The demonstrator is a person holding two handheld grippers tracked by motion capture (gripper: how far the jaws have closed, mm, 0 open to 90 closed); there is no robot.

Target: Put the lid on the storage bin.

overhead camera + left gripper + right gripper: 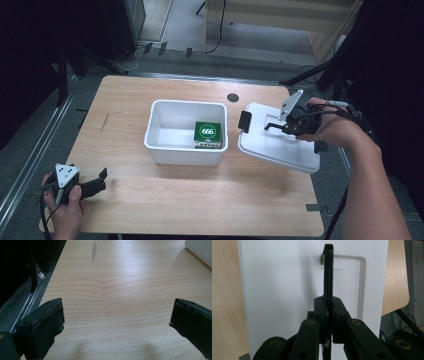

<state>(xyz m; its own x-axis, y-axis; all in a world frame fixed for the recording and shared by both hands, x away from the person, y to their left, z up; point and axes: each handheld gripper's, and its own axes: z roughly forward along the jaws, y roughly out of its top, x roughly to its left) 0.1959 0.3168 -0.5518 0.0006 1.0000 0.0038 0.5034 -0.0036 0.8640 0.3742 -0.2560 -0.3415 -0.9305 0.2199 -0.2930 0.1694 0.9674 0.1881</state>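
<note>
A white bin point(186, 105) stands mid-table with a green box point(207, 133) marked 666 inside, against its right wall. To its right a white lid point(280, 147) hangs tilted, a black clip point(244, 121) on its left edge. My right gripper point(278, 127) is shut on the lid's thin black handle. In the right gripper view the handle point(328, 272) stands upright, pinched between the jaws of that gripper point(328, 302) in front of the lid point(282, 290). My left gripper point(102, 179) rests open at the table's front left; its jaws point(117, 317) stand wide over bare wood.
The wooden table point(150, 200) has a round black grommet point(232, 97) behind the bin. The lid's right side reaches past the table's right edge. Dark stands and cables stand around the table on the floor point(175, 30).
</note>
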